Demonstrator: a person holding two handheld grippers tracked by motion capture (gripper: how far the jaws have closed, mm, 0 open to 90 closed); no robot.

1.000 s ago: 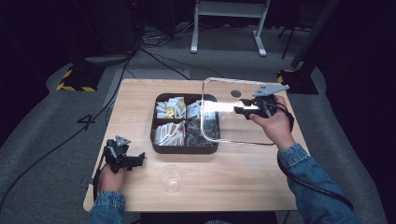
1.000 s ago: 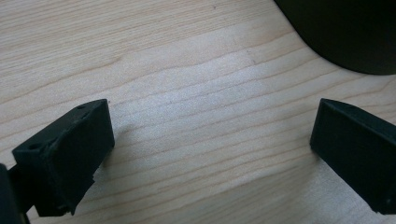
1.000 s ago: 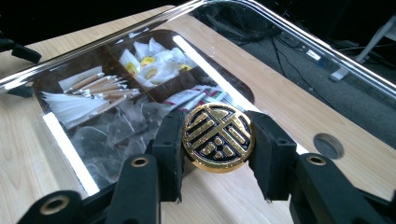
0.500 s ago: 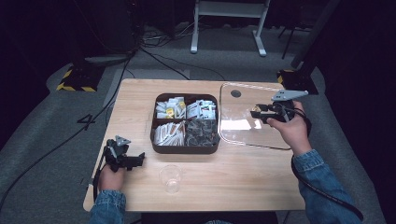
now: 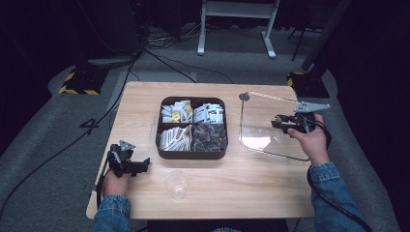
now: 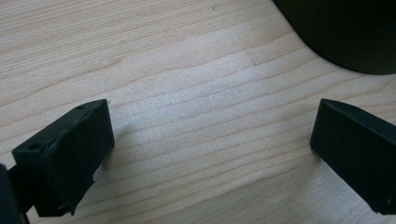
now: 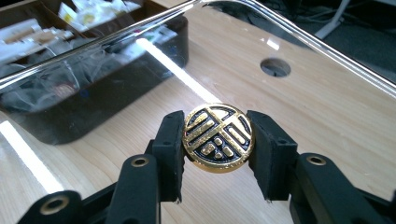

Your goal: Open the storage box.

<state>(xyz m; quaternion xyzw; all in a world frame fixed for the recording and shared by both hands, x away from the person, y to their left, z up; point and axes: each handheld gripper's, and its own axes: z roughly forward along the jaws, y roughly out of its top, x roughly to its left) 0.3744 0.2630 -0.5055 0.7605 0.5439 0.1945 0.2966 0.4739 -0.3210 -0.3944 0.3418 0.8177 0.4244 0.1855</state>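
My right gripper [image 5: 279,123] is shut on the gold-and-black round knob [image 7: 218,137] of a clear lid [image 5: 269,129]. The lid [image 7: 303,100] is right of the dark four-compartment box [image 5: 192,155], low over the table and a little tilted. The open box holds white packets and dark wrapped pieces. I cannot tell whether the lid touches the wood. My left gripper [image 5: 143,165] rests on the table near the front left, open with bare wood between its fingers [image 6: 70,149]. The box's dark corner [image 6: 345,32] lies just ahead of it.
A clear plastic cup [image 5: 176,184] stands near the front edge, between the hands. The lid has a small hole [image 5: 244,97] at its far left corner. Cables and a stand's feet lie on the floor beyond the table's far edge.
The right hand has carried the clear lid from above the box's right side out to the right and downward. The box now lies uncovered. The left gripper has stayed put.
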